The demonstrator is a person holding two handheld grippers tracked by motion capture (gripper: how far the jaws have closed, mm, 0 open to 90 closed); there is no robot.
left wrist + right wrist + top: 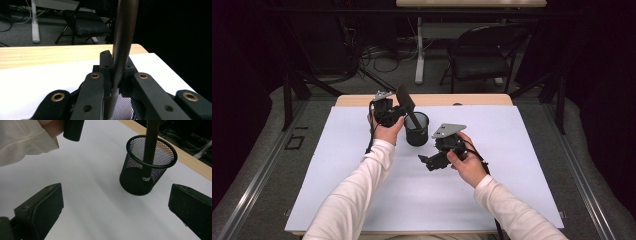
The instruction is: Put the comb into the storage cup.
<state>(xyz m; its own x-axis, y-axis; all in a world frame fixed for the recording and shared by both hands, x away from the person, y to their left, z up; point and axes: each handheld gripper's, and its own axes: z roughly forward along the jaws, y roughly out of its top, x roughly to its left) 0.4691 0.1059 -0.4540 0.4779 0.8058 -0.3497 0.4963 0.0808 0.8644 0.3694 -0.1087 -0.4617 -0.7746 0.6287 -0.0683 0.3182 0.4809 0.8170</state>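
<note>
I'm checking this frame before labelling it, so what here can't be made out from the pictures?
- Spatula: in the left gripper view, the blade is cut off by the top edge.
- Its lower end: in the right gripper view, blurred behind the wire of the mesh cup, so whether it touches the bottom is unclear.
- Left tongs: in the high view, too small and dark to see the grip on the handle.
- Right tongs: tips cut off by the bottom edge.

White sheet (362, 165) over a wooden table (362, 100); beyond, a black folding chair (482, 55) and floor cables (382, 57).
</note>
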